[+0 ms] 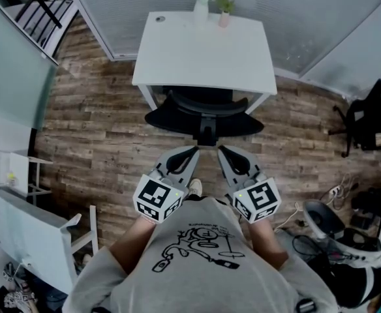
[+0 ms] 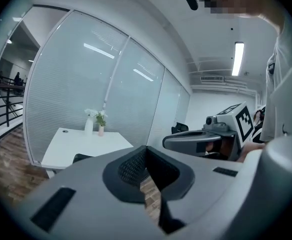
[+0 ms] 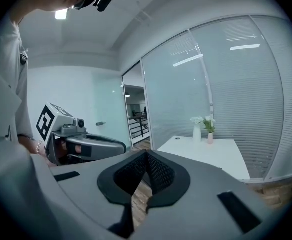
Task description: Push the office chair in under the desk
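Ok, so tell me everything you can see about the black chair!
The office chair is black, with a curved back, a wider dark part below it and a central spine. It stands upright on the wooden floor, front tucked under the white desk, back toward the person. Its wheels are hidden. The left gripper and right gripper, jaws shut, seem not to touch it.

The desk (image 1: pixel 203 54) is placed at 12 o'clock in the head view, with the office chair (image 1: pixel 203 115) set partly under its near edge and two vases (image 1: pixel 201 10) stood side by side on its far edge. The left gripper (image 1: pixel 193 151) and right gripper (image 1: pixel 222 150) are held side by side at 6 o'clock from the chair, just beside its back. A second chair (image 1: pixel 368 116) is placed at 3 o'clock, well apart.
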A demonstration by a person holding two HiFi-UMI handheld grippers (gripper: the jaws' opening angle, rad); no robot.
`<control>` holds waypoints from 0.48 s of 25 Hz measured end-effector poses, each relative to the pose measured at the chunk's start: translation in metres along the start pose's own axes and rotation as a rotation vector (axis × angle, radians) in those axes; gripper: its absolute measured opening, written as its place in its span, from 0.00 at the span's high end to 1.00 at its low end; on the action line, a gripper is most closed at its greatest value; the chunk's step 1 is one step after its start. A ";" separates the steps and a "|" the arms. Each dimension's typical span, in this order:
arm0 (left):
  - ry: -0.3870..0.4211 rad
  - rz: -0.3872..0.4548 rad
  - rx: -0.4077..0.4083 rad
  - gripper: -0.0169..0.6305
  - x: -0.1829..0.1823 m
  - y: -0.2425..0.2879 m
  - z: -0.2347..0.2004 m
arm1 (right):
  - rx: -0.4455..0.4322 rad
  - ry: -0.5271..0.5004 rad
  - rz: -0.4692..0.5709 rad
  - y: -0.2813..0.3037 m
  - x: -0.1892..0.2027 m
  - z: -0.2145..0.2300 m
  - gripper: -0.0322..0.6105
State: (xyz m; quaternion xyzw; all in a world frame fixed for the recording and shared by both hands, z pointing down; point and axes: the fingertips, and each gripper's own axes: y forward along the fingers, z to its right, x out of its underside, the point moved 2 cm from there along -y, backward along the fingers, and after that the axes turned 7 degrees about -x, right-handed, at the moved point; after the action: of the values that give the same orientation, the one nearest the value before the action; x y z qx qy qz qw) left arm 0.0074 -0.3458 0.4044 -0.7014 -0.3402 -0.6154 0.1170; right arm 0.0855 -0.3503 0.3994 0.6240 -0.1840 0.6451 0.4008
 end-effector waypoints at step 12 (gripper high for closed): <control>0.000 0.010 0.009 0.97 -0.006 -0.004 -0.001 | 0.007 -0.013 0.003 0.002 -0.003 -0.010 0.89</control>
State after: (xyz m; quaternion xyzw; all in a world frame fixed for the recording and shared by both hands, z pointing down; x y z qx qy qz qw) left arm 0.0040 -0.3452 0.3982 -0.7024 -0.3394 -0.6133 0.1234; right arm 0.0766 -0.3449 0.3955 0.6292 -0.1851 0.6423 0.3966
